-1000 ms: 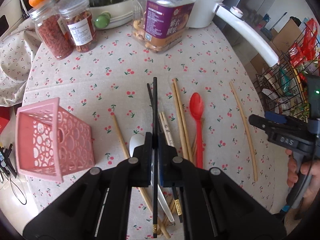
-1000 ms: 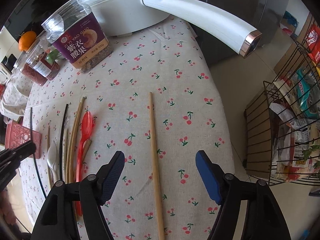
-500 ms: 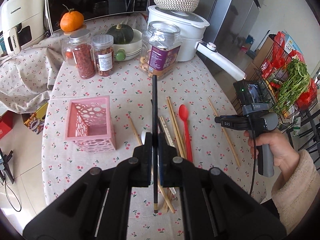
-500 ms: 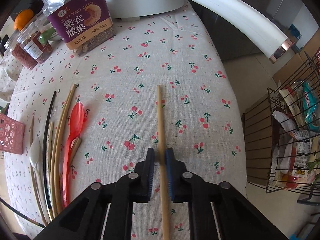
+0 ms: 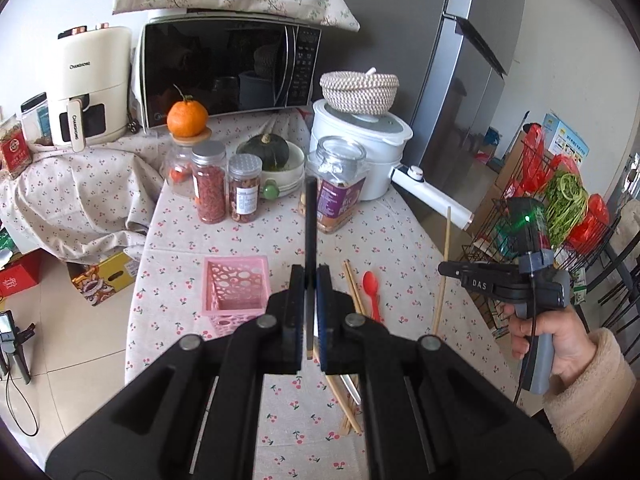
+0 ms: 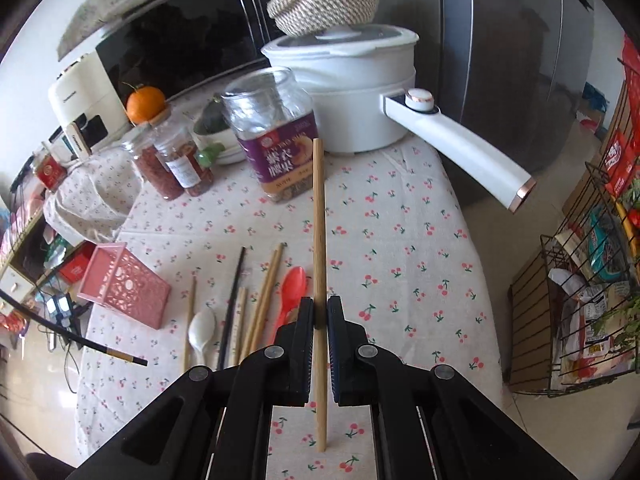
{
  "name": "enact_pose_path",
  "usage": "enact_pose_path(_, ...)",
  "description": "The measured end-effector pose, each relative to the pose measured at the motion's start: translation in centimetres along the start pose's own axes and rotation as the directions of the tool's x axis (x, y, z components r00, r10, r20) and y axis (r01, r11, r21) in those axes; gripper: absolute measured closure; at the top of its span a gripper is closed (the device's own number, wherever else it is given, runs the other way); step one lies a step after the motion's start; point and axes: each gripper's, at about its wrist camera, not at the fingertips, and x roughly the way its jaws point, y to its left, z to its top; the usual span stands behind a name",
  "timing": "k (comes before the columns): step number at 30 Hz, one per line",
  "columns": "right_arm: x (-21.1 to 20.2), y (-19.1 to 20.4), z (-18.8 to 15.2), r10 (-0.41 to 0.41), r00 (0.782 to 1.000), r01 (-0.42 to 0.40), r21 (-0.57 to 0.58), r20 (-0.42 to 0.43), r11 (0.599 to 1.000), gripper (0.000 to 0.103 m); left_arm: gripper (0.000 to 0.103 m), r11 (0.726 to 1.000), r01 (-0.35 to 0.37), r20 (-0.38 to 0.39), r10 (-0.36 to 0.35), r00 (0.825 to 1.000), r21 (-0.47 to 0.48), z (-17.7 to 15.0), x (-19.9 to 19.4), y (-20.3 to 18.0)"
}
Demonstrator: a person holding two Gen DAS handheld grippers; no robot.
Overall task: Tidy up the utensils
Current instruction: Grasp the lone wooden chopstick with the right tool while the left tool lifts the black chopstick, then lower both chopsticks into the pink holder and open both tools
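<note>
left gripper (image 5: 310, 300): pinching slim black chopstick (image 5: 310, 232), frame centre, lifted off table | right gripper (image 6: 320, 320): clamped on pale wooden chopstick (image 6: 319, 240), centre, raised | pink perforated basket (image 5: 234, 294): centre-left on cherry-print tablecloth (image 5: 256, 236), red spoon (image 5: 371, 294) right of centre

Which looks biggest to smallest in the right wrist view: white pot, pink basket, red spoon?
1. white pot
2. pink basket
3. red spoon
As seen only; the pot sits farthest, so it is likely truly largest.
</note>
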Motion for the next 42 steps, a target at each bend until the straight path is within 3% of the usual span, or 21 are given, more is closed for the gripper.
enact_pose_path(3, -3.0, 1.8, 0.3, 0.036, 0.995, -0.034, -0.023, 0.094, 0.999, 0.096, 0.097, 0.999, -0.003, 0.109, 0.006, 0.994, -0.033, 1.1, -2.2, 0.9)
enact_pose_path(7, -6.3, 3.6, 1.0, 0.085, 0.974, -0.078, -0.042, 0.210, 0.996, 0.096, 0.097, 0.997, -0.035, 0.257, 0.050, 0.965, -0.064, 2.0, -4.3, 2.0)
enact_pose_path(12, -9.0, 5.6, 2.1, 0.124, 0.939, -0.107, -0.070, 0.321, 0.992, 0.096, 0.097, 0.992, -0.097, 0.335, 0.121, 0.935, -0.087, 2.5, -4.5, 3.5)
enact_pose_path(16, -10.0, 7.4, 2.5, 0.194, 0.919, -0.174, -0.087, 0.343, 0.981, 0.096, 0.097, 0.988, -0.126, 0.289, 0.147, 0.946, -0.088, 2.6, -1.9, 4.9)
enact_pose_path(21, -10.2, 10.0, 3.2, 0.250, 0.907, -0.222, -0.120, 0.338, 0.968, 0.096, 0.097, 0.980, -0.151, 0.147, 0.170, 0.974, -0.128, 2.3, 2.4, 7.3)
enact_pose_path(26, -9.1, 12.3, 4.8, 0.348, 0.891, -0.329, -0.115, 0.292, 0.937, 0.096, 0.097, 0.977, -0.130, 0.042, 0.139, 0.989, -0.168, 2.2, 5.5, 8.8)
enact_pose_path(30, -7.2, 14.8, 5.8, 0.379, 0.884, -0.356, -0.132, 0.272, 0.925, 0.096, 0.097, 0.974, -0.123, -0.021, 0.121, 0.992, -0.191, 2.2, 7.2, 9.5)
enact_pose_path(35, -3.7, 16.6, 6.4, 0.385, 0.895, -0.365, -0.125, 0.224, 0.922, 0.096, 0.097, 0.971, -0.135, -0.051, 0.127, 0.991, -0.196, 2.3, 8.4, 10.1)
enact_pose_path(42, 1.4, 17.0, 6.8, 0.335, 0.932, -0.321, -0.115, 0.141, 0.940, 0.096, 0.097, 0.975, -0.100, -0.037, 0.094, 0.995, -0.200, 2.6, 9.2, 10.6)
